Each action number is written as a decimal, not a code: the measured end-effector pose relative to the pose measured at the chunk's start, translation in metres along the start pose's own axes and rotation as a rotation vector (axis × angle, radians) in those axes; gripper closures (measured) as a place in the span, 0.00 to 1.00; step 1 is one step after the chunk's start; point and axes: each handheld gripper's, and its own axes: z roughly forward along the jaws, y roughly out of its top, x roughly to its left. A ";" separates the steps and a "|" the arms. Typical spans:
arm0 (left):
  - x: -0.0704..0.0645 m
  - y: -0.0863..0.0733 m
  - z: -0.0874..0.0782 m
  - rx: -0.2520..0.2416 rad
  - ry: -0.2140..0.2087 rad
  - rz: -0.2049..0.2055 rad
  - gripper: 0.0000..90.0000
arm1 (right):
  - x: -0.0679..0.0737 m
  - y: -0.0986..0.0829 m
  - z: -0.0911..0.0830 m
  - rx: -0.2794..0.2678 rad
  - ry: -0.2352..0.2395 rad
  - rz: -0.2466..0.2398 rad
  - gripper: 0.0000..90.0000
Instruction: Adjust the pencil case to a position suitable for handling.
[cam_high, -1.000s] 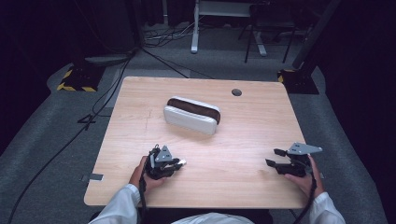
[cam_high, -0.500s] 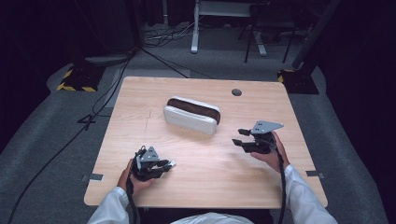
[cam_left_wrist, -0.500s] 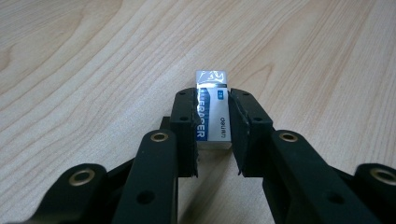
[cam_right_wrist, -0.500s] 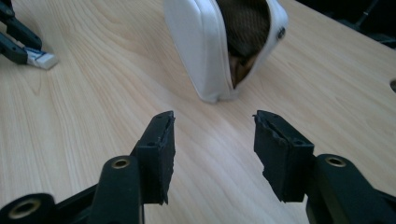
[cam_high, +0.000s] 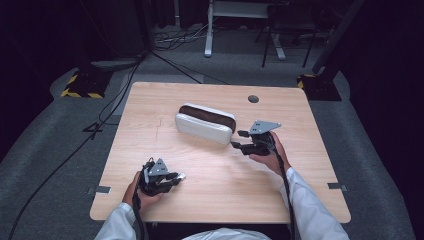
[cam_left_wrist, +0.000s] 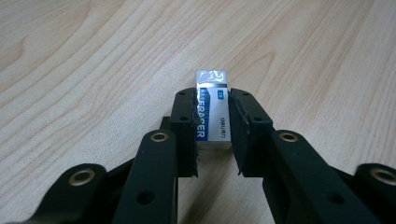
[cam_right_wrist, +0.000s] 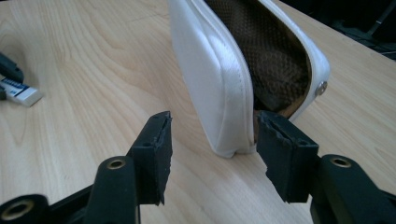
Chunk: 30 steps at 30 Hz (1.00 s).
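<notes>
Sitting near the middle of the pale wooden table (cam_high: 150, 125) is a white, oblong soft case (cam_high: 205, 124) with its top open, showing a brown mesh lining; everything else is placed relative to it. In the right gripper view the same case (cam_right_wrist: 219, 79) stands on its long edge, its near rounded end between the two black jaws, a small metal stud visible on its far rim.

The right gripper (cam_high: 239, 140), held in the person's right hand (cam_high: 270, 157), is just beside the case's right end, its jaws spread apart and pointing at the case. From its own camera the right gripper (cam_right_wrist: 212, 149) has one jaw on each side of the case's end; whether either pad touches the case I cannot tell.

Well apart from the case, toward the near left part of the table, the left gripper (cam_high: 175, 177) rests low in the person's left hand (cam_high: 137, 192). The left gripper (cam_left_wrist: 212, 126) is clamped on a small white rectangular eraser (cam_left_wrist: 214, 109) in a blue-and-white paper sleeve, its bare end protruding beyond the jaws above the wood.

White sleeves (cam_high: 310, 210) cover both forearms.
</notes>
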 end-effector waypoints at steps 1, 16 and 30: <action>0.000 0.000 0.000 0.001 0.000 0.001 0.80 | 0.000 0.002 0.004 0.005 0.005 0.005 0.50; 0.001 -0.001 0.000 -0.005 -0.005 0.003 0.80 | -0.009 0.006 0.038 0.053 -0.045 0.051 0.60; 0.002 -0.001 0.000 -0.009 -0.009 0.001 0.80 | -0.007 -0.007 0.031 0.039 -0.027 0.001 0.82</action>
